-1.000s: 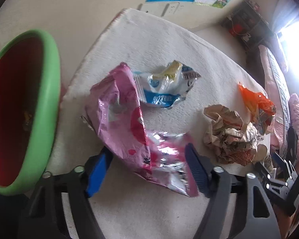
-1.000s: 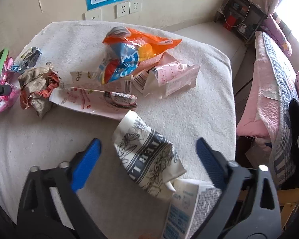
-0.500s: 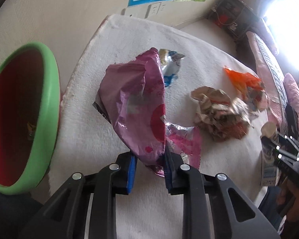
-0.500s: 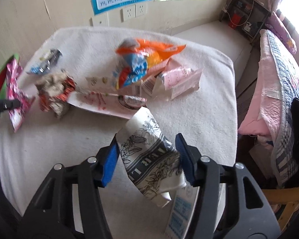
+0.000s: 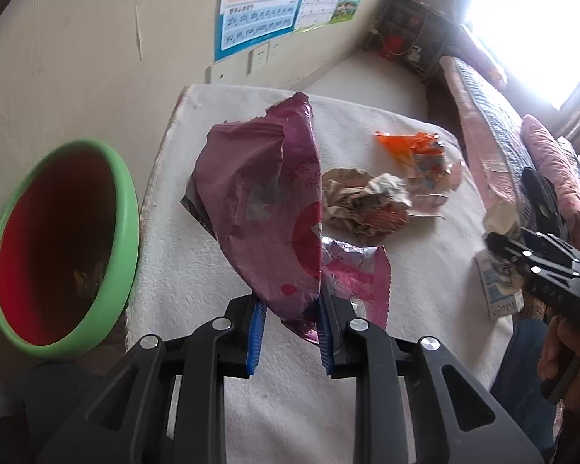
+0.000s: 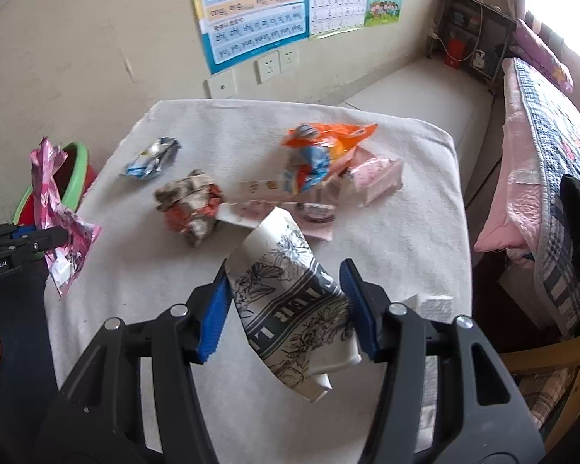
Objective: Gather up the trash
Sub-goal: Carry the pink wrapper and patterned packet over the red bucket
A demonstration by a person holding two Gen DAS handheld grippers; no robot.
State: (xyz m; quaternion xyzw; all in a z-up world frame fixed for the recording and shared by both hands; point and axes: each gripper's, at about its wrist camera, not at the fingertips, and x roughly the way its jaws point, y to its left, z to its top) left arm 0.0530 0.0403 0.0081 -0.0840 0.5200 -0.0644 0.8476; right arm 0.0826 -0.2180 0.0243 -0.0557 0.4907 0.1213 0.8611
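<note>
Pink wrapper (image 5: 263,208) crumpled, upright, pinched in left hand-held gripper (image 5: 290,326).

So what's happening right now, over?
Left gripper shut on pink wrapper, beside green bin. Right gripper shut on paper cup. Path looks clear.

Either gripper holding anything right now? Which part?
Left gripper pinches the pink wrapper at its lower end. Right gripper clamps the crushed paper cup across its middle.
</note>
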